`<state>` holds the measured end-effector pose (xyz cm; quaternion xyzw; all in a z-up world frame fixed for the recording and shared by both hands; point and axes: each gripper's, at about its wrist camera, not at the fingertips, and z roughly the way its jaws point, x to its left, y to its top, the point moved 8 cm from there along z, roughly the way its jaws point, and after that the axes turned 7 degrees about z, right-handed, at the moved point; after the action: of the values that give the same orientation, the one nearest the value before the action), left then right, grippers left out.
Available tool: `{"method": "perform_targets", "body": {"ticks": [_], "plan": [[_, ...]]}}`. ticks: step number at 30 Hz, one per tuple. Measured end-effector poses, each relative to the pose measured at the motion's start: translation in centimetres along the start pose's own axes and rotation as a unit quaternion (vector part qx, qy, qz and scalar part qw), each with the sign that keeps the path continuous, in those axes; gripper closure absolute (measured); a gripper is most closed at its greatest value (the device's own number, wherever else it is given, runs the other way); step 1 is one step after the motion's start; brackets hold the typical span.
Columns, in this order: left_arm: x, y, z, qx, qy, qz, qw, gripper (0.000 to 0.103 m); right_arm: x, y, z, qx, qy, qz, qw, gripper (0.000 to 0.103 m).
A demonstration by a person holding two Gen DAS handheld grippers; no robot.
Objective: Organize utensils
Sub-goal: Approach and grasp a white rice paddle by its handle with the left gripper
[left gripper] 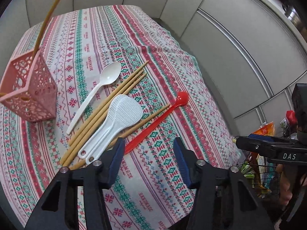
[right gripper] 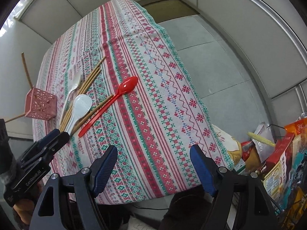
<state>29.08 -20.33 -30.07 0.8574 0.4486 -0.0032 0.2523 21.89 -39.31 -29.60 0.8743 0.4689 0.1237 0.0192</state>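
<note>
Holding both tools above the near edge of the desk, you have the left gripper released, its jaws spread just short of the utensil pile, and the right gripper released too, over bare patterned cloth. The utensils lie together in the middle: a white spoon, a bundle of chopsticks, two stacked white rice paddles lying across them, and a red spoon beside a lone chopstick. The pink perforated holder stands at the left edge of the cloth, with two chopsticks leaning out of it.
</note>
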Motion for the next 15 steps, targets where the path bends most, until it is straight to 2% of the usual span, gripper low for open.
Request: {"method": "perform_targets", "body": {"ticks": [2,7,15], "plan": [[0.5,0.6,0.7,0.004,0.007,0.004,1.0,0.058,0.0,0.2,0.5,0.003,0.005,0.0,1.0,0.024],[2.4,2.3,2.1,-0.002,0.027,0.006,0.9996,0.058,-0.3,0.8,1.9,0.014,0.02,0.009,1.0,0.024],[3.1,3.0,5.1,0.031,0.029,0.003,0.9991,0.058,-1.8,2.6,3.9,0.03,0.021,0.038,0.999,0.024]]}}
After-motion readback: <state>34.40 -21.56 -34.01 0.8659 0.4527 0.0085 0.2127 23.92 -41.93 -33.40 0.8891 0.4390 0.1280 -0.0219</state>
